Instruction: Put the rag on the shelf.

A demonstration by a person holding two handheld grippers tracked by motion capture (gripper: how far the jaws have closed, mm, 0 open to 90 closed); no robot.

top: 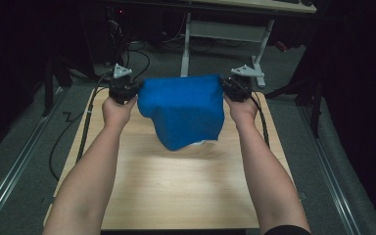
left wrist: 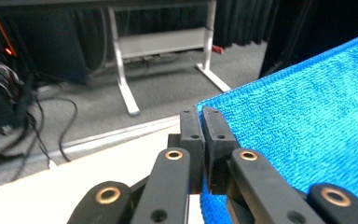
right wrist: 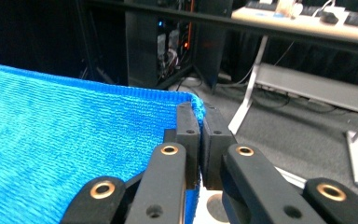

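Observation:
A blue cloth (top: 183,110) hangs in the air over the far half of the wooden table (top: 176,191), stretched between both grippers. My left gripper (top: 129,90) is shut on its left top corner, and my right gripper (top: 229,87) is shut on its right top corner. In the left gripper view the jaws pinch the blue cloth (left wrist: 298,116) at its corner, my left gripper (left wrist: 202,116) closed tight. In the right gripper view the blue cloth (right wrist: 60,130) spreads to the left of my right gripper (right wrist: 200,114). A small white patch (top: 198,143) peeks from under the cloth's lower edge.
Beyond the table's far edge stands a white-legged desk (top: 225,34) on grey carpet, with cables (top: 137,54) on the floor. Metal rails (top: 14,166) run along both sides of the table. Dark curtains surround the space.

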